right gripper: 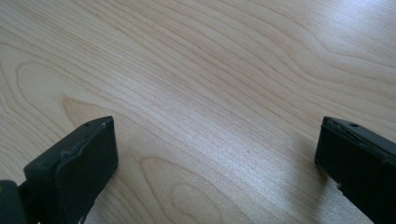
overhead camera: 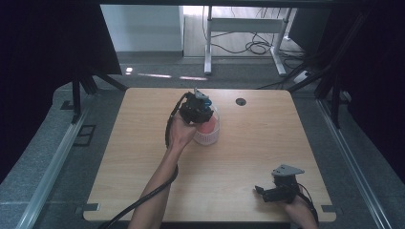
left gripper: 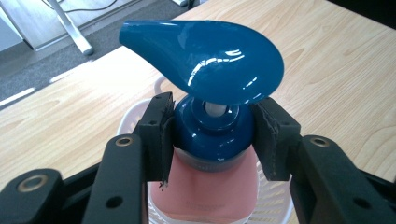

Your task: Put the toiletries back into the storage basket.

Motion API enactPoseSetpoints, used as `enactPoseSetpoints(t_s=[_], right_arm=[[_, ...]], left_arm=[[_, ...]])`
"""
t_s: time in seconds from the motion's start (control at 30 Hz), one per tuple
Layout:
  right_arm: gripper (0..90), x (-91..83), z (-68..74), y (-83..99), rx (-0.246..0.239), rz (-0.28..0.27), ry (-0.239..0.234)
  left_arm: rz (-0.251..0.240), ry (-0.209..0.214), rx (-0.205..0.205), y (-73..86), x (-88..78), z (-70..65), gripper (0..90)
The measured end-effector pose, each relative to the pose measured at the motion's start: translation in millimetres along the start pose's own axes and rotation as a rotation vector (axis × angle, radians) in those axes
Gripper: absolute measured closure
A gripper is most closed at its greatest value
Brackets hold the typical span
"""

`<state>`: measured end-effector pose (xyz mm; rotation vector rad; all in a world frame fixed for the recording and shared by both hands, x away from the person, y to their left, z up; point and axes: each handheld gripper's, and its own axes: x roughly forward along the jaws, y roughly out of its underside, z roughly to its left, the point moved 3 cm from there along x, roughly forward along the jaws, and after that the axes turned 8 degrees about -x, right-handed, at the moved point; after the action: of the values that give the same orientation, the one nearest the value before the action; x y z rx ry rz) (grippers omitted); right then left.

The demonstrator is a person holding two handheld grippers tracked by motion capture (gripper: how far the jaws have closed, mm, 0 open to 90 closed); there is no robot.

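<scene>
Currently a pink pump bottle (left gripper: 205, 191) with a blue pump head (left gripper: 205, 60) is held at its blue collar by the left gripper (left gripper: 212, 135); the two pads are pressed against the collar from both sides, under the wide spout. The bottle is seen standing inside a small white basket (overhead camera: 208, 136), which is placed near the middle of the bench (overhead camera: 248, 157), slightly toward the far edge. Whether the bottom of the bottle already rests on the basket floor cannot be told, as it is hidden.

The step in hand is judged to be the lowering of the bottle into the basket. It is done well if the bottle is kept upright and centred, so that the thin basket wall (left gripper: 275, 205) is not pushed aside, and if the grip is released only when the weight is carried by the basket. The light basket could be tipped if the gripper is drawn away sideways, so a straight lift is advised.

The right gripper (overhead camera: 267, 191) is held low over bare wood at the near right corner, with its jaws spread wide and nothing between them.
</scene>
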<state>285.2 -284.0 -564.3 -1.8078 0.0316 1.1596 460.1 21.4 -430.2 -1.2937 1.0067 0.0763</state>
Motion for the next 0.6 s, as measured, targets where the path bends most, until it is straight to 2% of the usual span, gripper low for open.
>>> enactPoseSetpoints(t_s=[0.23, 0.6], right_arm=[[0.0, 0.1, -0.2, 0.0, -0.002, -0.001, 0.002], [0.0, 0.1, -0.1, 0.0, -0.003, -0.001, 0.001]], left_arm=[[-0.002, -0.004, -0.021, 8.1, 8.5, 2.1, 52.9], [0.004, -0.008, -0.025, 17.1, 18.3, 2.8, 52.9]])
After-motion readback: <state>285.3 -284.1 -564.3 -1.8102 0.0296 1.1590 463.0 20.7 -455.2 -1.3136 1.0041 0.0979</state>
